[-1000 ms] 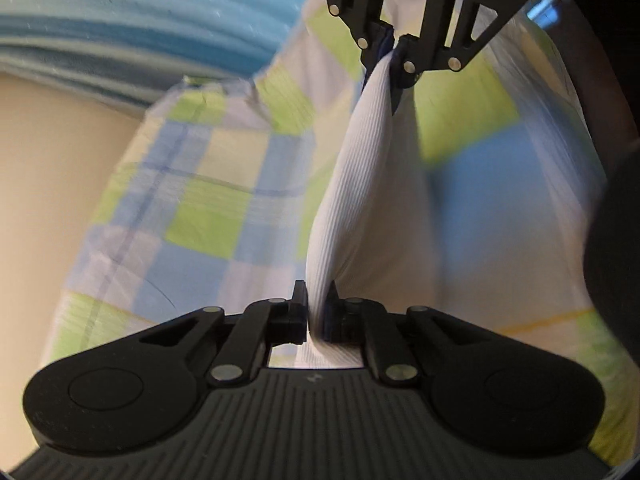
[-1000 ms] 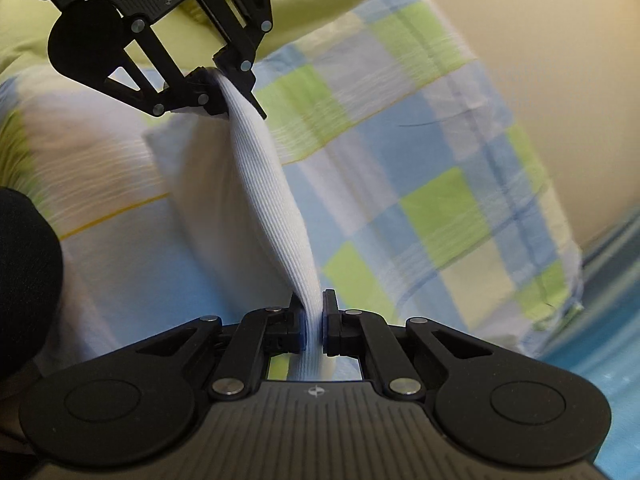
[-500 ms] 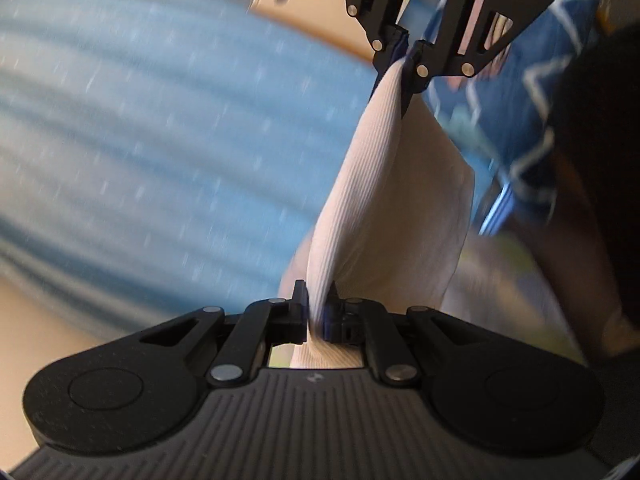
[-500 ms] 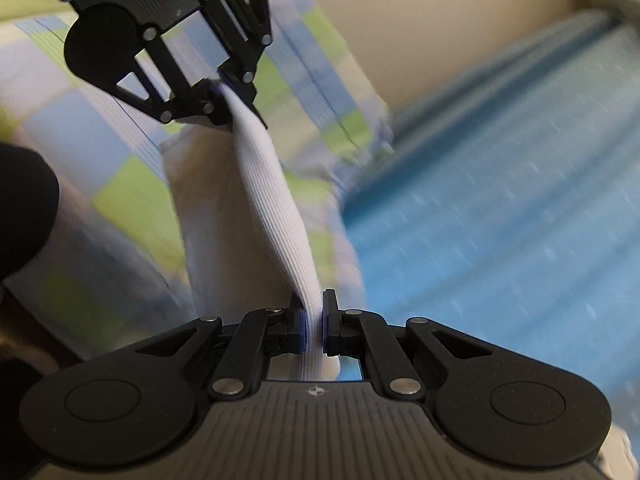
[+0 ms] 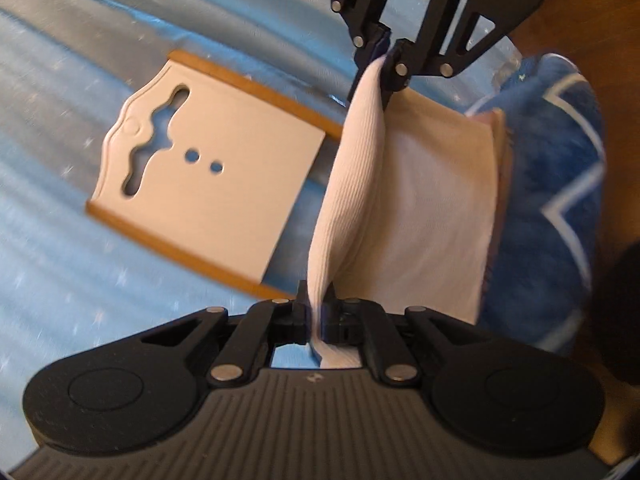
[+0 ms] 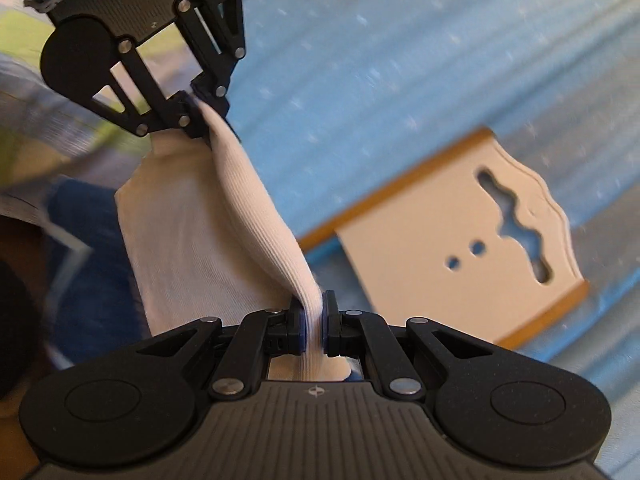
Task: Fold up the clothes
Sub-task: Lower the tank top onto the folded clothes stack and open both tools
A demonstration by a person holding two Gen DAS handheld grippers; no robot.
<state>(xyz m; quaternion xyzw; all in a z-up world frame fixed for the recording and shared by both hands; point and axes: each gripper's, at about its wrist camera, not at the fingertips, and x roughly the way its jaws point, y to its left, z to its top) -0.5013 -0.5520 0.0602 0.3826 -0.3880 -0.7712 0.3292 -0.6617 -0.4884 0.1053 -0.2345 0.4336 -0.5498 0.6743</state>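
Note:
A white ribbed garment [image 5: 416, 208] hangs stretched between the two grippers, its top edge taut and the rest draping down in a folded panel. My left gripper [image 5: 318, 312] is shut on one end of that edge. The right gripper [image 5: 387, 50] shows at the top of the left wrist view, clamped on the other end. In the right wrist view my right gripper [image 6: 314, 322] pinches the white garment [image 6: 192, 236], and the left gripper [image 6: 198, 110] holds the far end at upper left.
A white folding board [image 5: 208, 168] with tan edges and cut-out holes lies on the light blue bedspread [image 5: 60, 280]; the board [image 6: 460, 248] is right of the garment in the right wrist view. A dark blue patterned cloth [image 5: 552, 208] lies under the garment. A checked pillow [image 6: 48, 92] is blurred.
Both grippers have carried the garment away from the checked pillow, across the blue bedspread, until the folding board and the dark blue cloth came into view. Both grips stayed shut.

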